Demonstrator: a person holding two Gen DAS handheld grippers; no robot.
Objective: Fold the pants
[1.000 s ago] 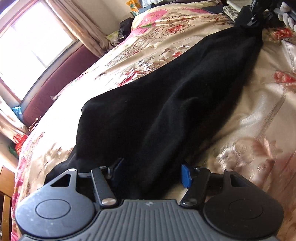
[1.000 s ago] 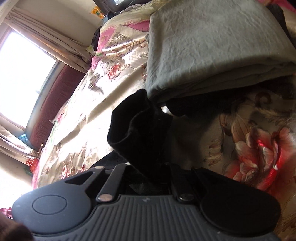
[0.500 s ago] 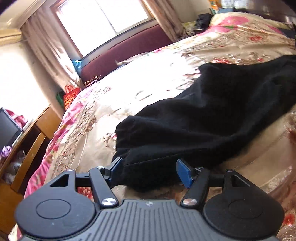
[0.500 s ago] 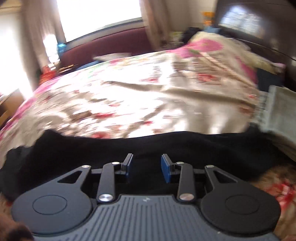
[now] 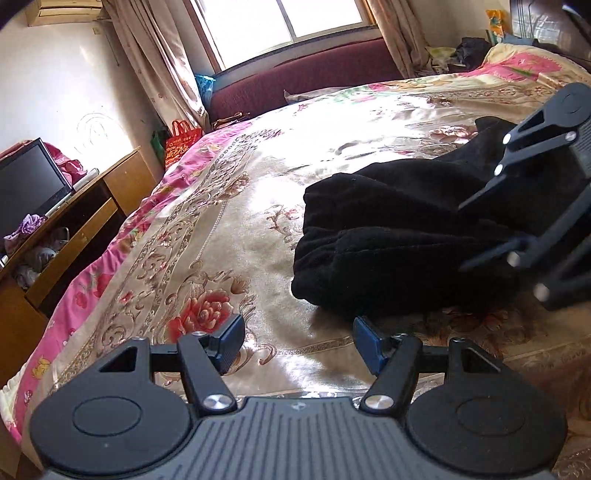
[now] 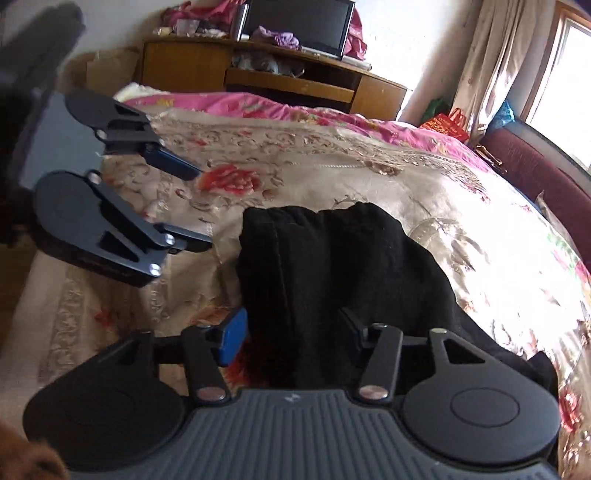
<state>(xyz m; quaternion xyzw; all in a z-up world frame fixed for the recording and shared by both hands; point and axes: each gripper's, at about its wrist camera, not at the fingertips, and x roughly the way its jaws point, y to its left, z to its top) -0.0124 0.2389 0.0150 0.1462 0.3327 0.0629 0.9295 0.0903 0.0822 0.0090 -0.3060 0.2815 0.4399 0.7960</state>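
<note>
The black pants (image 5: 399,236) lie bunched and folded over on the floral bedspread (image 5: 240,206); they also show in the right wrist view (image 6: 332,266). My left gripper (image 5: 299,343) is open and empty, just short of the pants' near edge; it also shows in the right wrist view (image 6: 199,206) at the left. My right gripper (image 6: 291,332) is open with its jaws either side of the pants' near fold, not closed on it. It also shows in the left wrist view (image 5: 491,225), over the pants at the right.
A wooden TV stand (image 5: 66,221) with a TV (image 5: 29,184) stands beside the bed. A maroon sofa (image 5: 310,77) sits under the window (image 5: 280,26). Red bags (image 5: 181,142) stand in the corner.
Both grippers have let go of the pants and opened. The pants now lie in a folded heap. The left gripper has drawn back; the right has swung round toward the TV stand.
</note>
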